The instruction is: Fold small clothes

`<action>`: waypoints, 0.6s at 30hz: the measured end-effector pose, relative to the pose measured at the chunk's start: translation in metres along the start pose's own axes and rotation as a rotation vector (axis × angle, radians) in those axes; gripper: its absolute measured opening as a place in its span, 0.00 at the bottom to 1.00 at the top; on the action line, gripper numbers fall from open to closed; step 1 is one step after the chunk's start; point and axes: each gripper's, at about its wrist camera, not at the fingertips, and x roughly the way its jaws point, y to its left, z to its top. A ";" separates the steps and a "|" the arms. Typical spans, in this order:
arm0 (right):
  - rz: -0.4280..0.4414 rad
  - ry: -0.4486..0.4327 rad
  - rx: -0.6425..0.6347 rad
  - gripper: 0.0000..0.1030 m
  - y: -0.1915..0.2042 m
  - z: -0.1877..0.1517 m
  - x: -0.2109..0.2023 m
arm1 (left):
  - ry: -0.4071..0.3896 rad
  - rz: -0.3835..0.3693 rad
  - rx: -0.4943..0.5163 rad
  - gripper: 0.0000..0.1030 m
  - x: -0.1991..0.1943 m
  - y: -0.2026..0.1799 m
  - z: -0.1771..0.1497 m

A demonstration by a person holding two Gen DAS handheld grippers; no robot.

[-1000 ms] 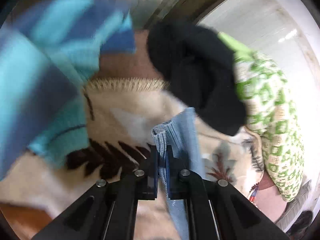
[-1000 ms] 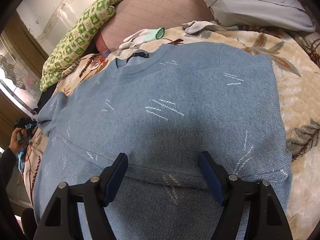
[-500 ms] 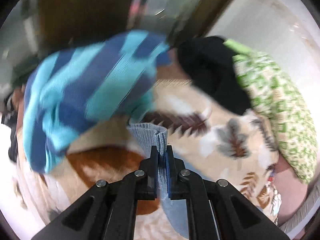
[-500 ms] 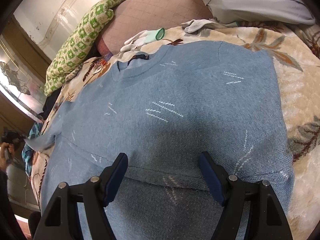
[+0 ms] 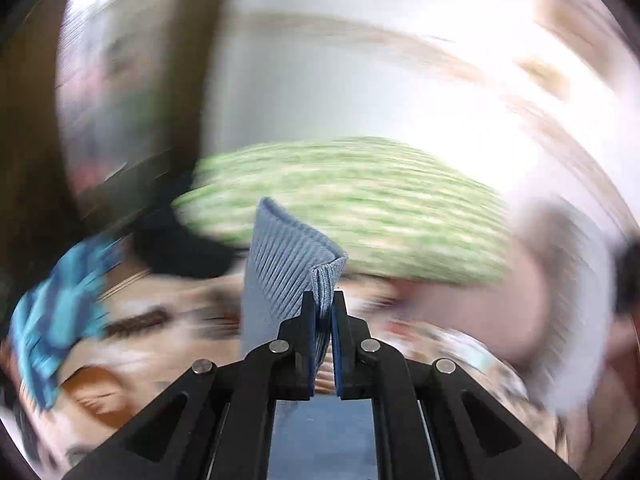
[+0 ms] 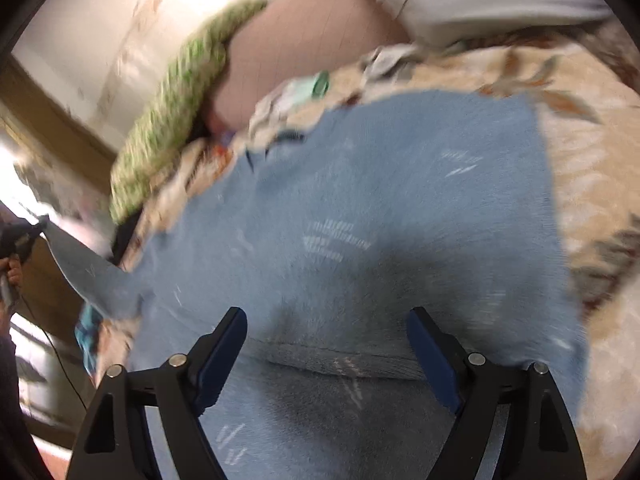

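Far left in the right wrist view: left gripper [image 6: 18, 236] clamped on the ribbed cuff [image 5: 296, 268] of the light blue sweater [image 6: 360, 240], sleeve [image 6: 92, 276] lifted off the leaf-print blanket [image 6: 592, 184] and stretched taut from the body. Centre: rest of the sweater spread flat on the blanket, green patterned cloth [image 6: 176, 112] and pink cushion [image 6: 304, 40] beyond its collar. Low in frame: right gripper [image 6: 326, 354] spread wide above the hem, gripping nothing, contact with the knit impossible to tell.

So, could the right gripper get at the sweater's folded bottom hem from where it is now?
Probably yes: the right gripper is open, and the sweater's hem lies between its fingers with nothing over it.
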 end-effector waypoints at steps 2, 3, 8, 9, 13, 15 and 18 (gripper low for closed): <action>0.012 -0.075 0.044 0.82 -0.010 -0.003 -0.027 | 0.000 -0.102 0.114 0.06 -0.012 -0.080 -0.018; 0.017 -0.102 0.056 0.82 -0.013 -0.005 -0.039 | 0.015 -0.168 0.173 0.06 -0.016 -0.126 -0.035; 0.011 -0.305 0.162 0.82 -0.052 -0.022 -0.125 | 0.119 -0.349 0.367 0.06 -0.009 -0.280 -0.131; 0.001 -0.349 0.196 0.82 -0.062 -0.026 -0.142 | 0.156 -0.374 0.392 0.06 -0.001 -0.304 -0.154; -0.022 -0.470 0.325 0.82 -0.104 -0.041 -0.183 | 0.281 -0.418 0.466 0.06 0.049 -0.378 -0.254; -0.018 -0.468 0.374 0.82 -0.121 -0.042 -0.188 | 0.397 -0.400 0.507 0.06 0.085 -0.398 -0.304; -0.015 -0.446 0.424 0.82 -0.138 -0.044 -0.185 | 0.640 -0.382 0.539 0.20 0.120 -0.402 -0.375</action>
